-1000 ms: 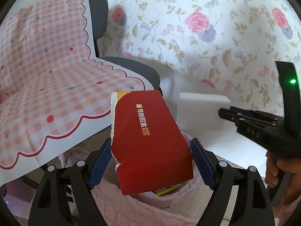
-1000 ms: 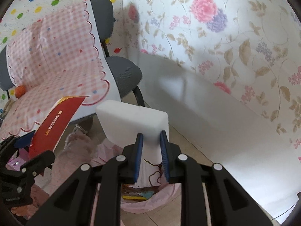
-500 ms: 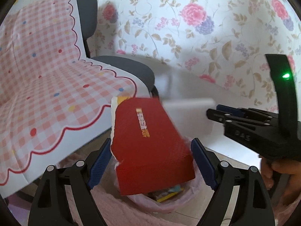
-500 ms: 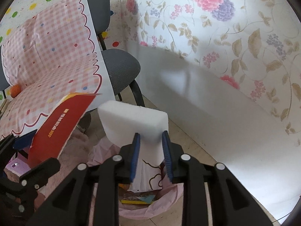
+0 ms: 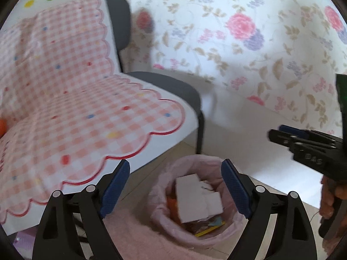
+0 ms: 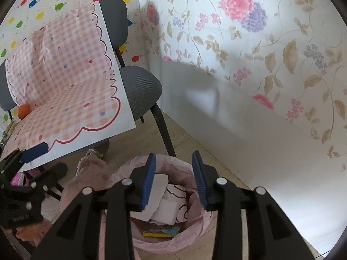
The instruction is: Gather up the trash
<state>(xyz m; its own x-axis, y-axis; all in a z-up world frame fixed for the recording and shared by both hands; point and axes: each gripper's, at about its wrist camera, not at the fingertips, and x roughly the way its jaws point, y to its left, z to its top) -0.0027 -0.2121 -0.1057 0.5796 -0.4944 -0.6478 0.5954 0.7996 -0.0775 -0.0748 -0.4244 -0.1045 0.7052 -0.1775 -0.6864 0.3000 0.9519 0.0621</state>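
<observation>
Both grippers hang over the trash bin [image 6: 164, 214], a small bin lined with a pink bag, standing on the tiled floor near the corner of the room, just beside the front leg of the grey chair [image 6: 138, 86].

Left gripper [image 5: 175, 186]: jaws spread wide, nothing between the blue pads. Right gripper [image 6: 173, 179]: jaws moderately open, also empty.

Trash sits inside the bin: a white block [image 5: 190, 197] and white paper scraps on top, orange, yellow and teal bits underneath. I see no red on top from either camera.

Step, as I read it: the drop into the bin looks done, both tools unloaded. The next move would call for lifting clear of the bin rim and looking for any remaining litter; none shows on the visible floor, so the search would have to turn elsewhere.

View differences:
- Left wrist view is motion-blurred; it shows the right gripper [image 5: 303, 143] side-on at the right edge, with the person's hand [image 5: 331, 197] gripping its handle. The bin sits between the left pads.
- Right wrist view is sharp; it shows the left gripper [image 6: 32, 158] low at the left edge, a small orange ball [image 6: 23, 111] on the pink checked cloth [image 6: 65, 82] draped over the chair, and a pink fluffy rug [image 6: 91, 173] touching the bin's left side.
</observation>
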